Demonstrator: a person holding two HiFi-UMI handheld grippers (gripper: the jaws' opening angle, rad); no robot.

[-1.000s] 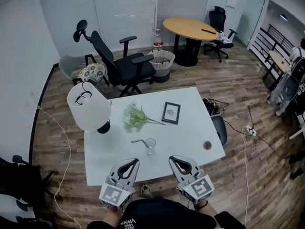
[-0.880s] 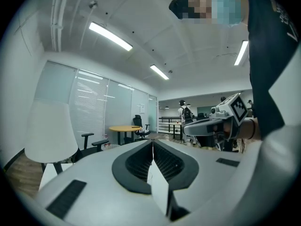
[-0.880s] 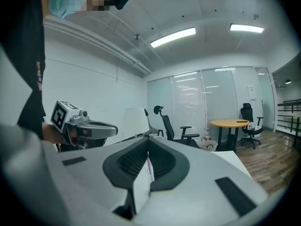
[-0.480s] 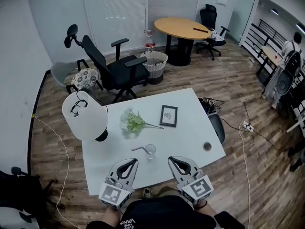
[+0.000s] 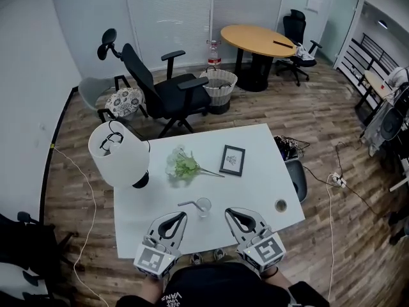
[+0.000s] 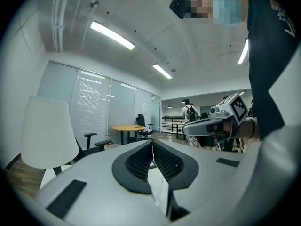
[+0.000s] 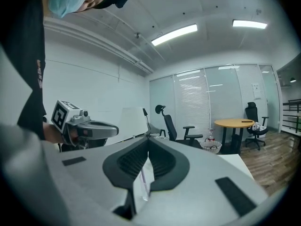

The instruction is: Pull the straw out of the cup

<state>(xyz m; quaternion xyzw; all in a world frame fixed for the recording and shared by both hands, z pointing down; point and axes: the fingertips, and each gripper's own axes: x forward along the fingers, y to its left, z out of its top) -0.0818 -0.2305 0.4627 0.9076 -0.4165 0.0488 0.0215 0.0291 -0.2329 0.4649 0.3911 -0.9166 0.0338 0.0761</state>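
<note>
A clear plastic cup (image 5: 203, 206) stands near the front edge of the white table (image 5: 255, 190). A bent straw (image 5: 187, 204) sticks out of it to the left. My left gripper (image 5: 181, 217) and right gripper (image 5: 228, 212) hover side by side at the table's front edge, a little short of the cup, one on either side. Both are shut with nothing between the jaws. In the left gripper view the shut left gripper (image 6: 152, 142) points over the cup (image 6: 157, 187), seen through the gap below the tips. The right gripper (image 7: 148, 138) also shows the cup (image 7: 145, 182) beneath its closed tips.
On the table stand a lamp with a white shade (image 5: 119, 153), a bunch of flowers (image 5: 183, 165) and a small picture frame (image 5: 232, 160); a round cable hole (image 5: 280, 204) sits at front right. Behind are a black office chair (image 5: 160, 88), a wicker basket (image 5: 219, 82) and a round wooden table (image 5: 255, 40).
Both grippers have come slightly closer to the table, so the cup now lies nearer their tips. The jaws stay shut.
</note>
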